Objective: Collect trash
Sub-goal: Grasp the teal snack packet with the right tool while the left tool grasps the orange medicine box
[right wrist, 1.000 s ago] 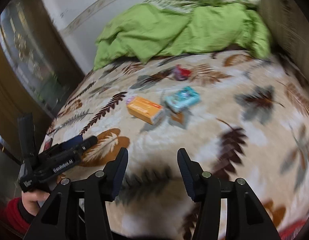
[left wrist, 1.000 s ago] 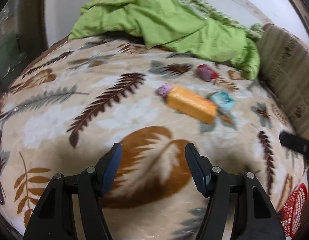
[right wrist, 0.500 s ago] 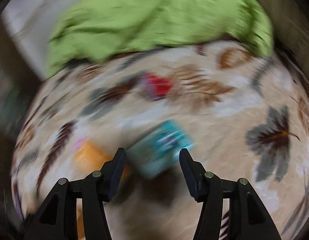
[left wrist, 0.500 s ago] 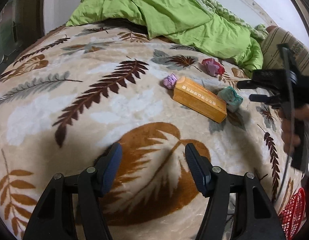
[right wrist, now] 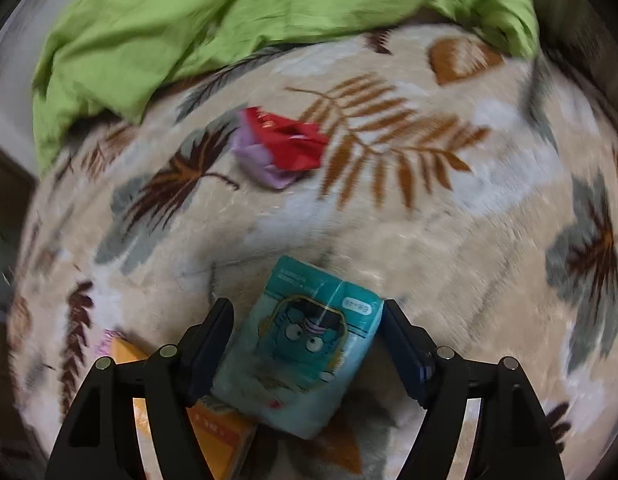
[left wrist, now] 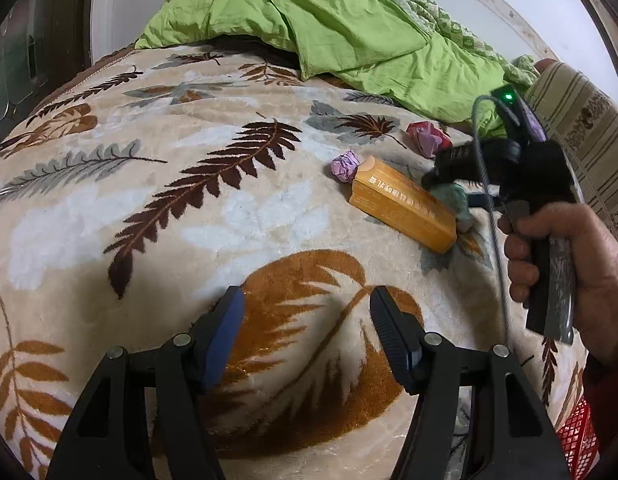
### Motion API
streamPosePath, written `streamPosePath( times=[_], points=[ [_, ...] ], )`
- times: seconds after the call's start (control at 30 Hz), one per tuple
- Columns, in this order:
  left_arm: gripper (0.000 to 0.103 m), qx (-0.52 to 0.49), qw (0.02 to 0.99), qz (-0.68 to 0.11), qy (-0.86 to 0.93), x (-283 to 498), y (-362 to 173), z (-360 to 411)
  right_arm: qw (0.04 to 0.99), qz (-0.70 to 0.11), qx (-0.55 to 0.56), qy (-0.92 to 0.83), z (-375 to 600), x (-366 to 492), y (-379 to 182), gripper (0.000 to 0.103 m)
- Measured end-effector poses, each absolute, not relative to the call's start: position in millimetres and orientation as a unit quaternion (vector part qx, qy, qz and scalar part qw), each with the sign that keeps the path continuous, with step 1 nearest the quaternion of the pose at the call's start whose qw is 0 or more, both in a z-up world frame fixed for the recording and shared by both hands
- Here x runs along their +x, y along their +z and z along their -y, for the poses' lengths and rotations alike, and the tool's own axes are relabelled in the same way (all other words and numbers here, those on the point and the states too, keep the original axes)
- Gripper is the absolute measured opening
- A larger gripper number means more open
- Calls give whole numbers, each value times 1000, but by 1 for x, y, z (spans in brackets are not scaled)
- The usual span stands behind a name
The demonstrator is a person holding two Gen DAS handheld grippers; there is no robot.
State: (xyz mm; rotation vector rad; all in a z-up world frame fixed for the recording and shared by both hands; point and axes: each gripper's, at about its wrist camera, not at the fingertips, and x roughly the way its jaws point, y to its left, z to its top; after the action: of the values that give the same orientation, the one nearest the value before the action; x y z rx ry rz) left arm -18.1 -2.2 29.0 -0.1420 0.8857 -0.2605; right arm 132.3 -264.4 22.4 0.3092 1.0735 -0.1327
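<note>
Right gripper [right wrist: 305,332] reached the teal packet [right wrist: 305,344], jaws opening.

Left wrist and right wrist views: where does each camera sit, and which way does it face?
Left wrist: on the left tongs, angled down over the leaf-print blanket toward the orange box; shows the person's right hand.
Right wrist: on the right tongs, pointing steeply down, jaws just widened around the teal tissue pack, no pad clearly pressing it.
Shared: orange box, green quilt.
</note>
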Motion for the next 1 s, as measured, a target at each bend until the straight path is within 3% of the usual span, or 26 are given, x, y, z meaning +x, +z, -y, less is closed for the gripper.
streamPosePath(
  times=[0.07,0.17,0.53,1.0],
  points=[
    [64,-72,895,-424,-122,-18,30,0,853,-507,113,-47,253,128,24,51],
    [64,-88,897,-418,-115,-18,33,-7,859,-505,89,-13,241,115,26,45],
    [64,-126,899,-406,-109,-20,42,-24,835,-512,151,136,198,24,25,40],
    [67,9,865,-469,-179,27,36,60,858,-484,162,58,238,-43,35,40]
  ],
)
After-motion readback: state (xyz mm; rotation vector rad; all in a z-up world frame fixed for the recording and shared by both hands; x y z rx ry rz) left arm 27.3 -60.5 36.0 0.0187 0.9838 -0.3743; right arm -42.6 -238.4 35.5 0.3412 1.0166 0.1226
